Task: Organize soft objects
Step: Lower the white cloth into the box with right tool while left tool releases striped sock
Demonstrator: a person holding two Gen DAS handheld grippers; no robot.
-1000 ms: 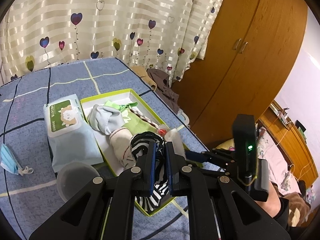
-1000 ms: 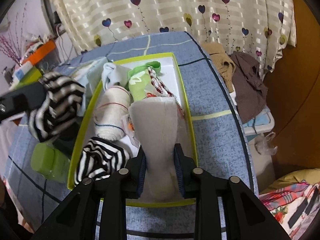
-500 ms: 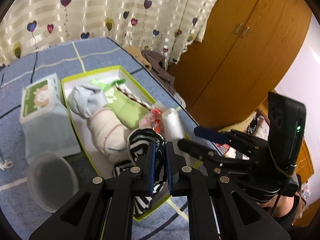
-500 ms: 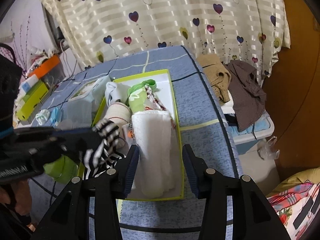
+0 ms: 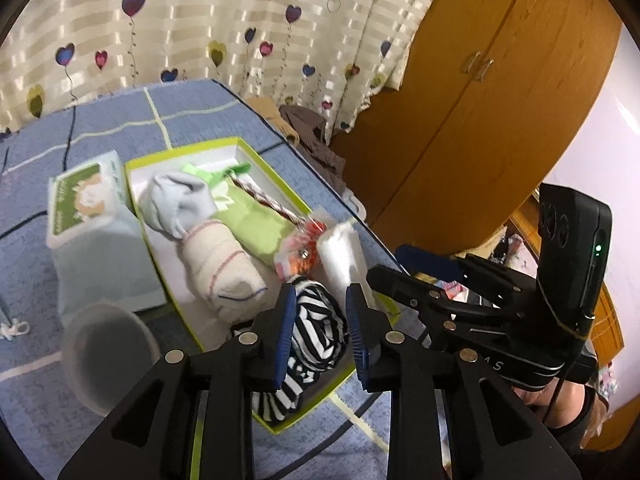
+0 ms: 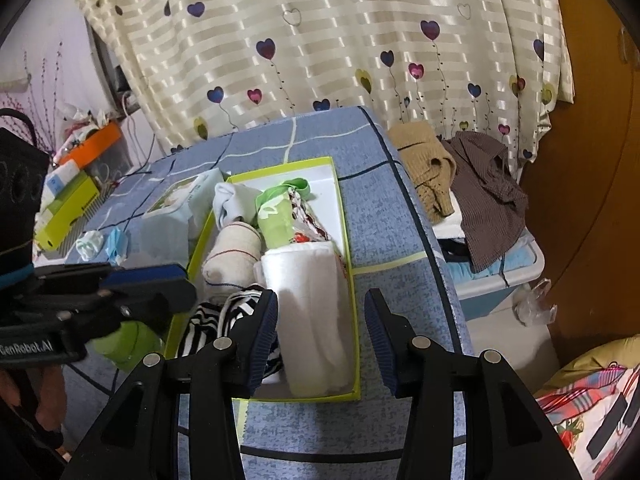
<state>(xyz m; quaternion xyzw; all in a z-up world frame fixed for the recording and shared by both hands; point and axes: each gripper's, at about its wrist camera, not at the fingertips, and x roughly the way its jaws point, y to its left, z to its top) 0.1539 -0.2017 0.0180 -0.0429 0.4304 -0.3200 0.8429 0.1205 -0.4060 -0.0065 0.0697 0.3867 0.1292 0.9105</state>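
A green-rimmed white box [image 5: 264, 162] [image 6: 342, 196] on the blue table holds rolled soft items: a pale blue sock [image 5: 176, 204], a beige roll [image 5: 222, 268], a green sock [image 5: 256, 220], a white towel roll [image 6: 312, 300] and a black-and-white striped sock [image 5: 318, 328] [image 6: 212, 320]. My left gripper [image 5: 320, 332] is open, its pads astride the striped sock at the box's near end. My right gripper [image 6: 320, 340] is open above the white towel roll, not touching it.
A wet-wipes pack [image 5: 88, 236] lies left of the box, a translucent cup [image 5: 104, 356] in front of it. A face mask [image 6: 116, 244] and small boxes [image 6: 68, 204] lie at the table's left. Clothes [image 6: 460, 184] heap on a bin right of the table; a wardrobe [image 5: 500, 100] stands behind.
My left gripper opened and let the striped sock rest in the box. My right gripper let go of the white towel roll, opened wide and drew back.
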